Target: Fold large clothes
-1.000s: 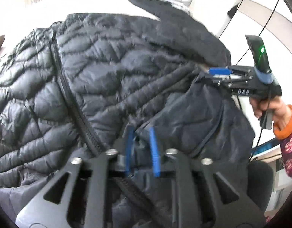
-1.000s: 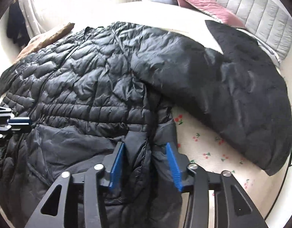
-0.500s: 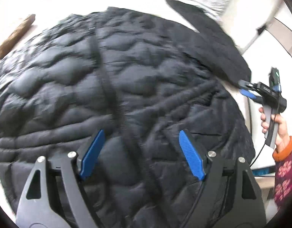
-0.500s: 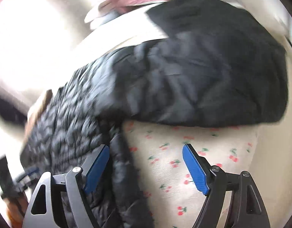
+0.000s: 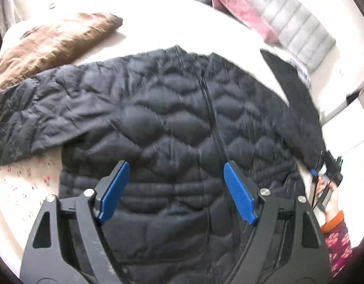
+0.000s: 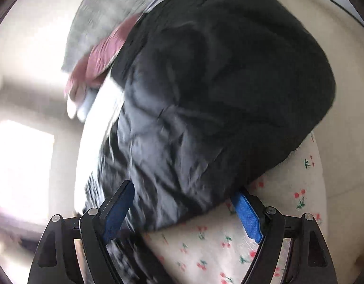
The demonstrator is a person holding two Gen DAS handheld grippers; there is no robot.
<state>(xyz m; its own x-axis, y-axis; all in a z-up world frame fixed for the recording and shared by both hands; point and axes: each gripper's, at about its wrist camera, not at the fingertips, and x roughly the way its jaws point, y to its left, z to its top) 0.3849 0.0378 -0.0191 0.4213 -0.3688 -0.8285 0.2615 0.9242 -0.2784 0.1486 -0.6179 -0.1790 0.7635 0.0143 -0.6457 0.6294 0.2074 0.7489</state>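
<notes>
A black quilted puffer jacket (image 5: 172,123) lies front up and zipped on a bed, its sleeves spread to both sides. My left gripper (image 5: 177,189) is open and empty above the jacket's lower front, the zipper (image 5: 215,127) just inside its right finger. My right gripper (image 6: 182,210) is open at the edge of the jacket's right sleeve (image 6: 205,99), with sleeve fabric between its jaws. In the left wrist view it shows at the far right (image 5: 328,165), by the sleeve's end.
The bed sheet (image 6: 205,248) is white with a cherry print. A brown pillow (image 5: 51,40) lies at the back left. A pink cloth (image 5: 238,7) and a grey quilted headboard (image 5: 295,21) stand at the back right.
My left gripper has let go of the jacket's lower edge, opened wide and pulled back. My right gripper has opened too and swung over to the right sleeve.
</notes>
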